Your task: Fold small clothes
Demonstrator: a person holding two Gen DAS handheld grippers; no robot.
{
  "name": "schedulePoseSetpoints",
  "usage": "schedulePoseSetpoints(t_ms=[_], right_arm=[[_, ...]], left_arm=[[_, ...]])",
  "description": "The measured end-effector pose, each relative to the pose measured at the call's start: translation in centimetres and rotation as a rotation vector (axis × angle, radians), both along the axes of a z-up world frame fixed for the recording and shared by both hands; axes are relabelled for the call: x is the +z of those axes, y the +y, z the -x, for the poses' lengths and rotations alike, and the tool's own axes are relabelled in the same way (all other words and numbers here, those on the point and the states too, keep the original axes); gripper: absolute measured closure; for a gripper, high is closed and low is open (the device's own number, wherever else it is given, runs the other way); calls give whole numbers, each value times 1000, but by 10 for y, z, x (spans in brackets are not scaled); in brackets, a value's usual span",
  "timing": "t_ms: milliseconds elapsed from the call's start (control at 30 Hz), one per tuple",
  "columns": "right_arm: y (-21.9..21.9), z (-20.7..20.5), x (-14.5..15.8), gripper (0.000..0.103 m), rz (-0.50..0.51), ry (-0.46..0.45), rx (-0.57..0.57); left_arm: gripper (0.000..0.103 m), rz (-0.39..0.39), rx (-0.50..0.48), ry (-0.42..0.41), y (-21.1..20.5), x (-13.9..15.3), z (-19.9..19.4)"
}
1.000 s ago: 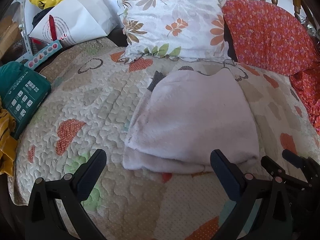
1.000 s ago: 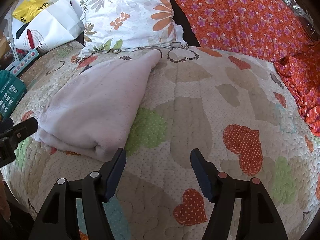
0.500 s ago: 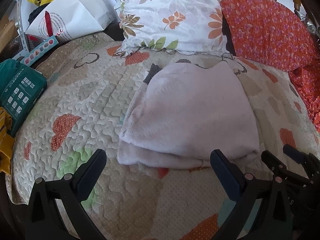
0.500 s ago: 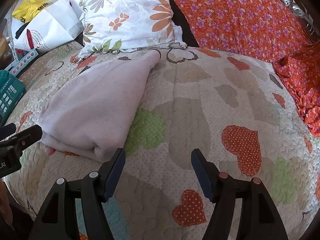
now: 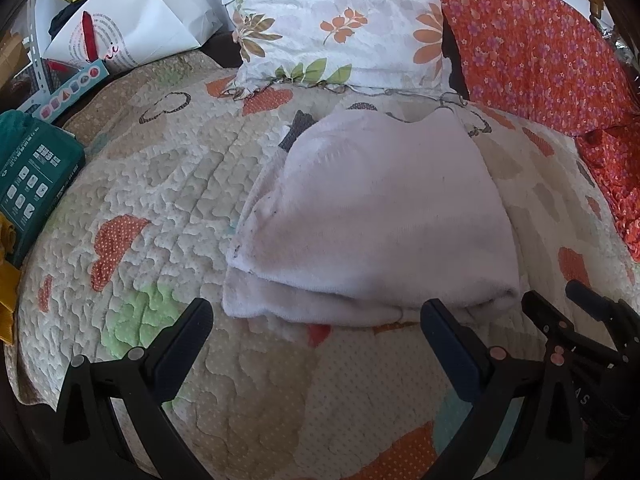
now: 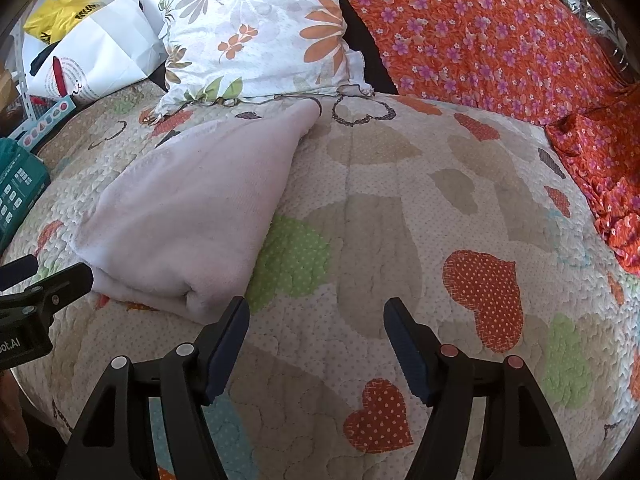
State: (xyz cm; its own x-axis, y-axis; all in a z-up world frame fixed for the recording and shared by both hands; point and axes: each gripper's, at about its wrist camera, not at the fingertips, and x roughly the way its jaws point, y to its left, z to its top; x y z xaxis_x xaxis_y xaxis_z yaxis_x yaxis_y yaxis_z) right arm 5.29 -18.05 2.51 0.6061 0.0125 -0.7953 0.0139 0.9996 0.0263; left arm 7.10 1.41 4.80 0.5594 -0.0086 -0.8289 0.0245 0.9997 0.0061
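A pale pink cloth (image 5: 380, 216) lies folded on the heart-patterned quilt (image 5: 160, 208), its thick folded edge toward me. My left gripper (image 5: 316, 320) is open and empty, just short of that near edge. In the right wrist view the cloth (image 6: 192, 216) lies at the left. My right gripper (image 6: 316, 320) is open and empty over bare quilt (image 6: 400, 208), its left finger by the cloth's near right corner. The left gripper's fingertips (image 6: 60, 280) show at the left edge there; the right gripper (image 5: 560, 304) shows at the lower right of the left wrist view.
A floral pillow (image 5: 340, 20) and an orange flowered cloth (image 5: 540, 52) lie at the back of the bed. A white bag (image 5: 132, 16), a teal box (image 5: 32, 172) and a yellow item (image 5: 8, 280) sit at the left edge.
Both grippers have drawn slightly back and the view has shifted a little; the folded cloth lies still. Both stay open.
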Motion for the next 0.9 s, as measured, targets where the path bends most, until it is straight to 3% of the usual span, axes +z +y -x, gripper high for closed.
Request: schedulePoseSetpoints(t_ms=[900], right_arm=[[-2, -2, -5, 26, 4, 13, -7]], left_arm=[[0, 0, -6, 47, 1, -12, -1]])
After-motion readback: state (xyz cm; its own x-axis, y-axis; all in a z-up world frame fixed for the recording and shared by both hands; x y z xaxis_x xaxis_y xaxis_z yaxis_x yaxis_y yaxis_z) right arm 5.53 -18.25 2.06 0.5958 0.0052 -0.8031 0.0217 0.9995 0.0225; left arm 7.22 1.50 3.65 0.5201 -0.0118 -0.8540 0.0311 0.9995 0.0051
